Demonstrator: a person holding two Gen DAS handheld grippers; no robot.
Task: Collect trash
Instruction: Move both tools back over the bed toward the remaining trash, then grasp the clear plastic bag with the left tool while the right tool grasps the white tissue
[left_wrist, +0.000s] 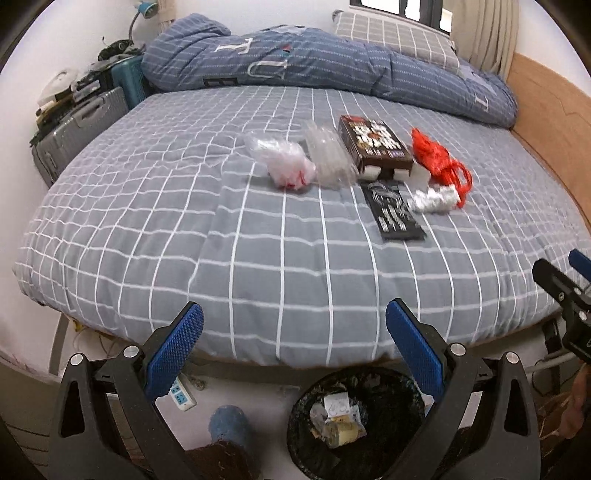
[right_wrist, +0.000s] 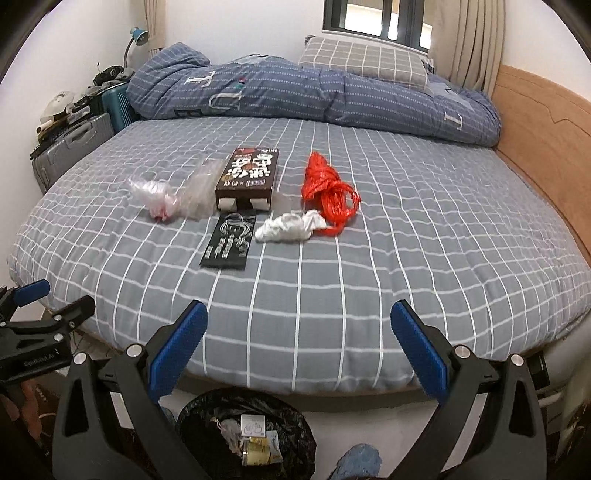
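Several pieces of trash lie on the grey checked bed (left_wrist: 258, 258) (right_wrist: 406, 258): a crumpled clear bag (left_wrist: 284, 162) (right_wrist: 155, 195), a clear plastic tray (left_wrist: 328, 158) (right_wrist: 199, 192), a brown box (left_wrist: 373, 144) (right_wrist: 249, 173), a flat black packet (left_wrist: 393, 210) (right_wrist: 229, 242), a white crumpled wad (left_wrist: 434, 197) (right_wrist: 291, 227) and a red string bundle (left_wrist: 439, 158) (right_wrist: 327, 188). A black-lined bin (left_wrist: 354, 417) (right_wrist: 247, 435) with scraps stands on the floor below the bed edge. My left gripper (left_wrist: 295, 347) and right gripper (right_wrist: 299, 347) are open and empty, above the bin, short of the bed.
A rolled blue quilt (right_wrist: 314, 92) and a pillow (right_wrist: 362, 61) lie at the far side. A wooden headboard (right_wrist: 546, 140) is on the right. Suitcases (left_wrist: 77, 133) stand at the left. A power strip (left_wrist: 181, 395) lies on the floor.
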